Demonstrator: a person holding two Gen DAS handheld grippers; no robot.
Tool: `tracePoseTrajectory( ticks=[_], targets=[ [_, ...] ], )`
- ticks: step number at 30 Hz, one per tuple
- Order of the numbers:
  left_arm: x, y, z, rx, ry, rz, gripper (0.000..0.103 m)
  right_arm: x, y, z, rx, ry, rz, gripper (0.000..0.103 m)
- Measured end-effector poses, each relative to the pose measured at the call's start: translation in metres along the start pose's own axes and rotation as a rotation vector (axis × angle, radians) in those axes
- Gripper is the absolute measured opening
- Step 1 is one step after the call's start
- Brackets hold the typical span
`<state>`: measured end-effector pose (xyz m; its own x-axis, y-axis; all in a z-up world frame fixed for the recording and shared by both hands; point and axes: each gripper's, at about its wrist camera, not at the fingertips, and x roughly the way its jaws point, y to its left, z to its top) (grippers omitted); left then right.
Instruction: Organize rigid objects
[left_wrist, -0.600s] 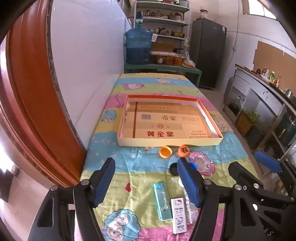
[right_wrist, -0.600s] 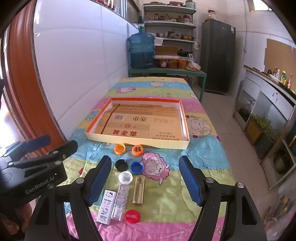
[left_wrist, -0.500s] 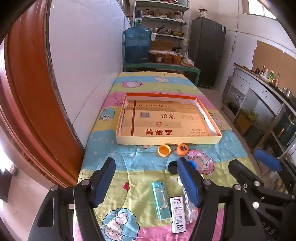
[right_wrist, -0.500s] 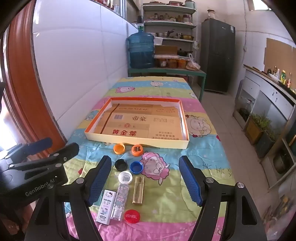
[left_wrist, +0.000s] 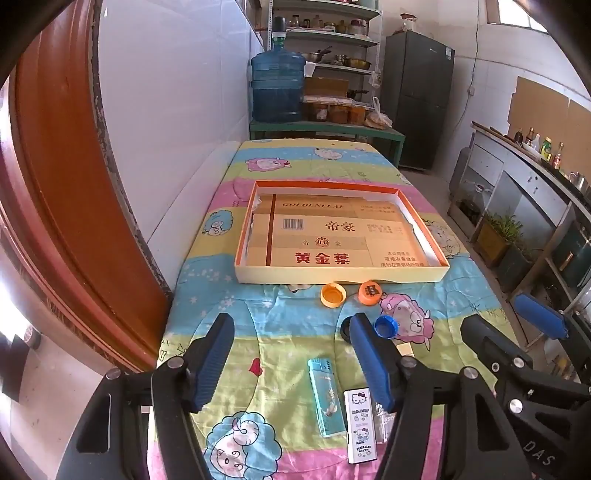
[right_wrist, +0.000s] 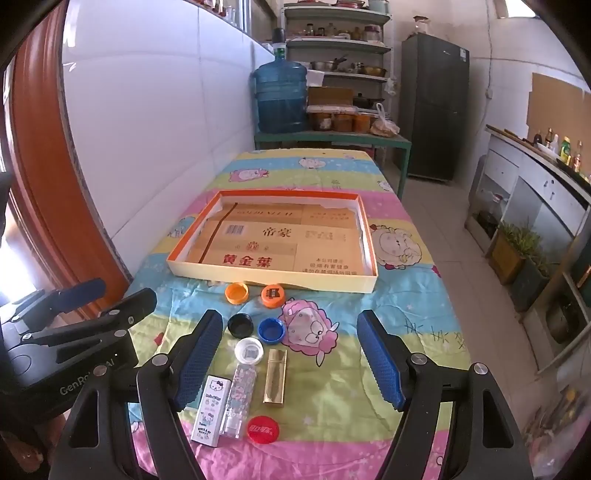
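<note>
A shallow cardboard tray with an orange rim lies mid-table. In front of it lie bottle caps: two orange caps, a black cap, a blue cap, a white cap and a red cap. Lighters lie nearer: a Hello Kitty one, a clear floral one, a gold one and a teal one. My left gripper is open and empty above the near table. My right gripper is open and empty over the lighters.
The table wears a striped cartoon cloth. A white tiled wall and an orange door frame run along the left. A blue water jug, shelves and a dark fridge stand beyond. A counter lines the right.
Both grippers have drawn slightly up and back, so the tray and caps sit a little farther off. Nothing on the table has moved.
</note>
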<state>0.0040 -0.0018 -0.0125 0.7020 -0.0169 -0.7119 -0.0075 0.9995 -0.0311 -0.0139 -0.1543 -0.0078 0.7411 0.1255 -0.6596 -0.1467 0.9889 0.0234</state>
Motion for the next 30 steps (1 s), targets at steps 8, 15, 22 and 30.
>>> tracePoseTrajectory(
  ticks=[8, 15, 22, 30],
  targets=[
    [-0.0018, 0.0014, 0.0013, 0.001, -0.005, 0.005, 0.065, 0.0002, -0.0015, 0.0002, 0.001, 0.003, -0.001, 0.077],
    [-0.0017, 0.0017, 0.0017, -0.001, -0.004, 0.003, 0.065, 0.0010, -0.0022, -0.0007, 0.002, 0.007, 0.001, 0.077],
    [-0.0021, 0.0020, 0.0024, -0.001, -0.010, -0.001, 0.065, 0.0010, -0.0016, -0.0001, 0.001, 0.008, 0.000, 0.077],
    [-0.0021, 0.0016, 0.0023, 0.000, -0.010, 0.000, 0.065, 0.0019, -0.0020, -0.0005, 0.000, 0.007, -0.001, 0.077]
  ],
)
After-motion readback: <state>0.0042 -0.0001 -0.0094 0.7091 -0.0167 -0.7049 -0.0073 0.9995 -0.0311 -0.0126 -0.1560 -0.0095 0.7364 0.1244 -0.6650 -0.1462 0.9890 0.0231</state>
